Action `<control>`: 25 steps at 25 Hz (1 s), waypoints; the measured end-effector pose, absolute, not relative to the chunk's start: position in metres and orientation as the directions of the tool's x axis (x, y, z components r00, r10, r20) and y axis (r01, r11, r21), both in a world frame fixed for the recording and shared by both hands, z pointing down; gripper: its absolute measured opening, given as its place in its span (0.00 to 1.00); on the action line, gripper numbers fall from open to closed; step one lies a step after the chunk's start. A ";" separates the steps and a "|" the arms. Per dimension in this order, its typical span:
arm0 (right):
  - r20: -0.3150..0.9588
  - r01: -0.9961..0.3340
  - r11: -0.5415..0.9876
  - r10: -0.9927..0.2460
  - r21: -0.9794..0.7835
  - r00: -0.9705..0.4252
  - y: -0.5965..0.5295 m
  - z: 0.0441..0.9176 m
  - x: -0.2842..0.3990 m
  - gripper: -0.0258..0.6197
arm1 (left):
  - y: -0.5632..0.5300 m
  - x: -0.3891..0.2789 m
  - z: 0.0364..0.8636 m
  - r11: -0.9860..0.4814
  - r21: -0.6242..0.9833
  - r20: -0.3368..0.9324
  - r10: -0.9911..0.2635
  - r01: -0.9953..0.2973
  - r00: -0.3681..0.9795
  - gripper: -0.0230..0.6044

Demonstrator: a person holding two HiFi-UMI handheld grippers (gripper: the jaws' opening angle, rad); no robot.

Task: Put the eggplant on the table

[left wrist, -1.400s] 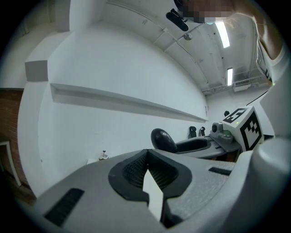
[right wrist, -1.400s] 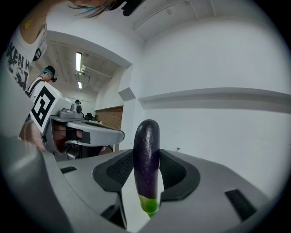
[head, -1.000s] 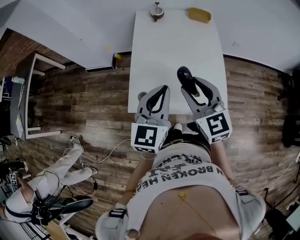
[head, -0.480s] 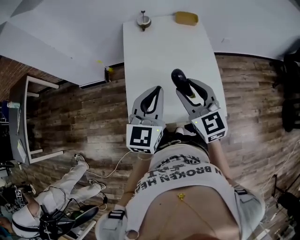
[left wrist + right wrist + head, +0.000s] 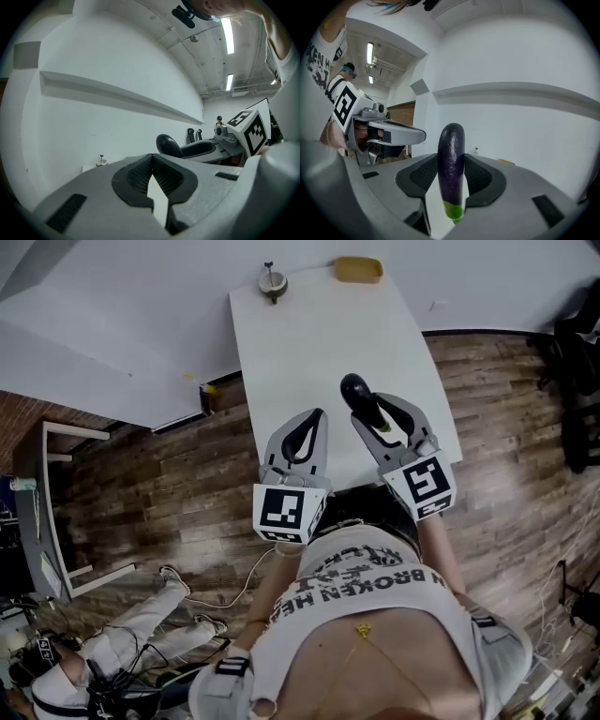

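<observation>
A dark purple eggplant [image 5: 359,396] with a green stem end stands upright between the jaws of my right gripper [image 5: 371,409], which is shut on it. In the right gripper view the eggplant [image 5: 451,154] fills the gap between the black pads [image 5: 483,176]. It hangs over the near end of the white table [image 5: 309,343]. Beside it on the left, my left gripper [image 5: 315,418] is over the table's near left part, its tips together and nothing between them. In the left gripper view, that gripper [image 5: 151,158] is shut, and the eggplant [image 5: 168,144] shows to the right.
At the table's far end are a small round object with a stem [image 5: 273,280] and a yellow object [image 5: 357,268]. Wooden floor [image 5: 187,456] surrounds the table. A person in white [image 5: 141,615] lies on the floor at lower left, near a grey desk [image 5: 42,512].
Both grippers have moved forward over the table's near end, the right one still carrying the eggplant. The table now lies closer under them.
</observation>
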State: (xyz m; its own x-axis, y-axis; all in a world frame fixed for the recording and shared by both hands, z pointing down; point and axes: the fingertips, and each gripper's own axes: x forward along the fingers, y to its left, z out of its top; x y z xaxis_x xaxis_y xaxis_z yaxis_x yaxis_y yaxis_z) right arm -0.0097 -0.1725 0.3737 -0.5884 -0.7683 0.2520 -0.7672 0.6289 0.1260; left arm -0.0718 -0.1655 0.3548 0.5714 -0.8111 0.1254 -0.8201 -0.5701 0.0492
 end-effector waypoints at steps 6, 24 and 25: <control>0.272 -0.763 0.632 -0.765 0.139 -0.584 -0.177 0.376 -0.002 0.31 | -0.170 -0.065 0.357 -0.571 0.037 0.135 -0.810 -0.820 0.571 0.04; 0.284 -0.679 0.723 -0.682 0.127 -0.674 -0.210 0.374 0.037 0.31 | -0.197 -0.020 0.353 -0.470 0.044 0.142 -0.871 -0.882 0.471 0.04; 0.283 -0.676 0.726 -0.679 0.126 -0.677 -0.211 0.374 0.037 0.31 | -0.198 -0.020 0.353 -0.466 0.042 0.144 -0.872 -0.884 0.467 0.04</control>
